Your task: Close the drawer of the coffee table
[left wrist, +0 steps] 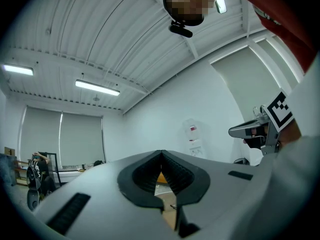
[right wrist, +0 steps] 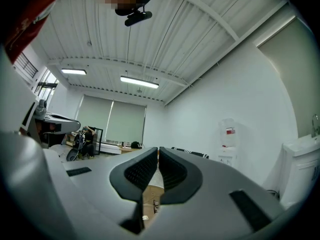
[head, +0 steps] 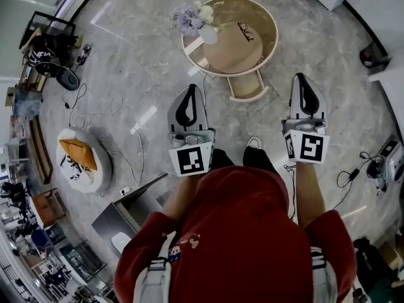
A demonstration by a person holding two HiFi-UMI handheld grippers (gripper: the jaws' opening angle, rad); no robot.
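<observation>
The round wooden coffee table (head: 270, 19) stands on the marble floor ahead of me in the head view. Its drawer (head: 245, 88) is pulled out toward me from the near side. A vase of pale flowers (head: 192, 19) stands on the tabletop's left. My left gripper (head: 191, 89) is held level short of the table, left of the drawer, jaws shut and empty. My right gripper (head: 302, 79) is level to the drawer's right, also shut on nothing. In the left gripper view the jaws (left wrist: 161, 155) meet, with a sliver of wood showing below. The right gripper view shows its jaws (right wrist: 158, 153) closed too.
A white round cushion with an orange pad (head: 82, 160) lies on the floor at the left, with cables (head: 113, 115) beside it. A grey box (head: 132, 210) stands near my left leg. More cables and devices (head: 382, 166) lie at the right. A water dispenser (left wrist: 194, 136) stands by the wall.
</observation>
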